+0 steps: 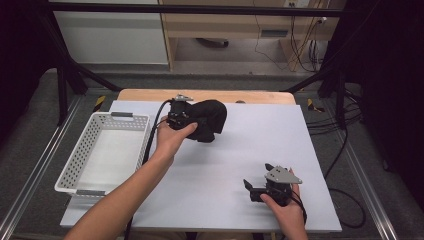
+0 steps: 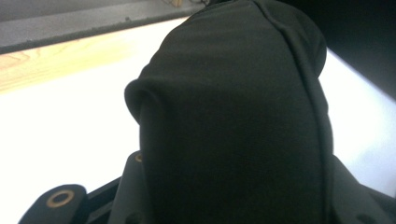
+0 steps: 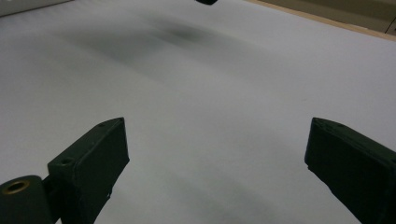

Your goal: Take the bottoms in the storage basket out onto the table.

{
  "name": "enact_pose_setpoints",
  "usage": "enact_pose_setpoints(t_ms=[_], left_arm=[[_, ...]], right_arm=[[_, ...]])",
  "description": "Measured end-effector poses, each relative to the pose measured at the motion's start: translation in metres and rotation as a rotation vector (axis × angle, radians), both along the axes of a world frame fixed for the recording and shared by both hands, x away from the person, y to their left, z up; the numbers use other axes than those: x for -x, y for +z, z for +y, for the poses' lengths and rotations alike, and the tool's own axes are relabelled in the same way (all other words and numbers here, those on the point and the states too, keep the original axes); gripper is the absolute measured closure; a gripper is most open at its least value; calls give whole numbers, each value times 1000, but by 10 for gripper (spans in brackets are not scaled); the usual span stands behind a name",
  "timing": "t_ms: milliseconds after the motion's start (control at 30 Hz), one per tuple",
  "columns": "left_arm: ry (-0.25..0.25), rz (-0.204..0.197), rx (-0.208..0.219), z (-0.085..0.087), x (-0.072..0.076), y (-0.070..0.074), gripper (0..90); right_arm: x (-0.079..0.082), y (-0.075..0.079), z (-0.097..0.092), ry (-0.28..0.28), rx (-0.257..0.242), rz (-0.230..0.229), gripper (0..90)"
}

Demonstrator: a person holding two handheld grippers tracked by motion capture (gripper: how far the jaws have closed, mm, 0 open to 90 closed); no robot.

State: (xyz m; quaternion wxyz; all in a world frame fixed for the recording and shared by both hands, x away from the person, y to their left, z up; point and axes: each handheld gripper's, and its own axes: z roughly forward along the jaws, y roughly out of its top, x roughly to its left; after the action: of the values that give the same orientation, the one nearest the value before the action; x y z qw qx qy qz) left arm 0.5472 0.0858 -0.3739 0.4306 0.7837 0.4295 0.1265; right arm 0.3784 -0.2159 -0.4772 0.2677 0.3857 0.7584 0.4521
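A bunched black cloth [image 1: 211, 119] hangs just above the back of the white table mat [image 1: 250, 140]. My left gripper [image 1: 196, 123] is shut on it, and a hand holds the gripper from the left. In the left gripper view the black cloth [image 2: 233, 121] drapes over the jaws and hides them. My right gripper [image 1: 256, 175] rests low near the front right of the mat. Its jaws stand wide open in the right gripper view [image 3: 217, 135], with nothing but bare mat between them.
A white perforated basket [image 1: 75, 165] sits at the left edge of the table, with nothing in it. A strip of wooden tabletop [image 1: 200, 95] shows behind the mat. Black frame legs and cables stand beyond the table on both sides.
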Motion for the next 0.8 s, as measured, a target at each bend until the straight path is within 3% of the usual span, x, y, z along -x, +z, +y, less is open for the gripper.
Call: enact_pose_setpoints(t_ms=[800], left_arm=[[-39, 44, -18, -25, 3, -29, 566]], right_arm=[[0, 0, 2, 10, 6, 3, 65]])
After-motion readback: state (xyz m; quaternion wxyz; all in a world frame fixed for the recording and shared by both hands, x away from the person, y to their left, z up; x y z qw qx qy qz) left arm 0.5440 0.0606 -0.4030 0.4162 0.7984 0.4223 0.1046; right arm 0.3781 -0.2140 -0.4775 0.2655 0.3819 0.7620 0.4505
